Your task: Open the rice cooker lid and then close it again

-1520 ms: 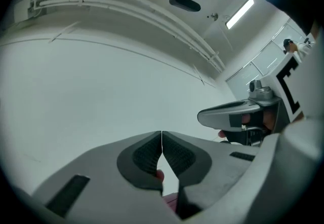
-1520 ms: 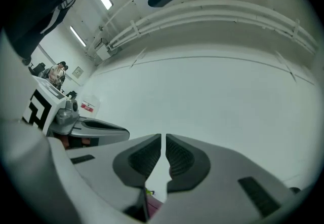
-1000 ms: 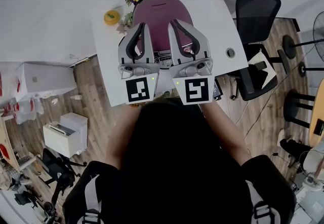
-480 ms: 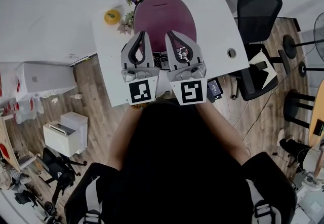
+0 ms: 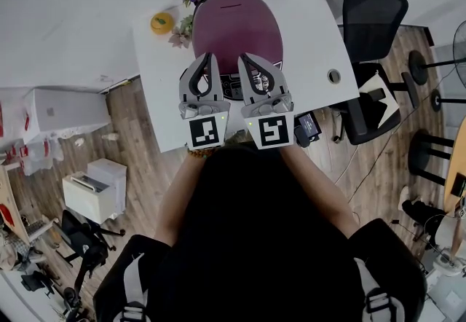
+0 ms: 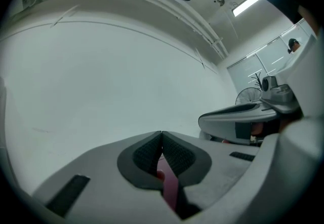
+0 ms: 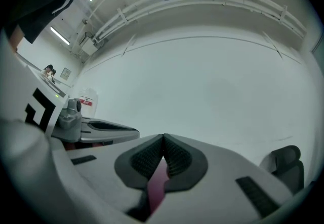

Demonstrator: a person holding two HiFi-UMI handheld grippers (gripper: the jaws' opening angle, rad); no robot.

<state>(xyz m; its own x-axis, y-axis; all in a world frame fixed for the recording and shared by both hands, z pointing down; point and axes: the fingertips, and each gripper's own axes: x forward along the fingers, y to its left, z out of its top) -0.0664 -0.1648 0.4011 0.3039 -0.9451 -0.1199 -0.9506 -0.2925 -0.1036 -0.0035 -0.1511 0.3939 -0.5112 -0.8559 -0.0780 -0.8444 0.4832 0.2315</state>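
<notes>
A white worktop [image 5: 309,29] by a white wall carries the purple-lidded rice cooker [image 5: 237,25], lid down. Over the cooker's front edge, the left gripper [image 5: 208,57] and right gripper [image 5: 242,58] are side by side, jaws together on nothing. The right's jaws have only just closed.

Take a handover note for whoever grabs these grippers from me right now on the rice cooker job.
Left hand-held gripper: shut, empty, tip over the front of the rice cooker lid.
Right hand-held gripper: shut, empty, beside it.
The rice cooker stands on the white table, maroon lid down.
Done: unclear whether it has been opened yet.
Left: check the latch.
</notes>
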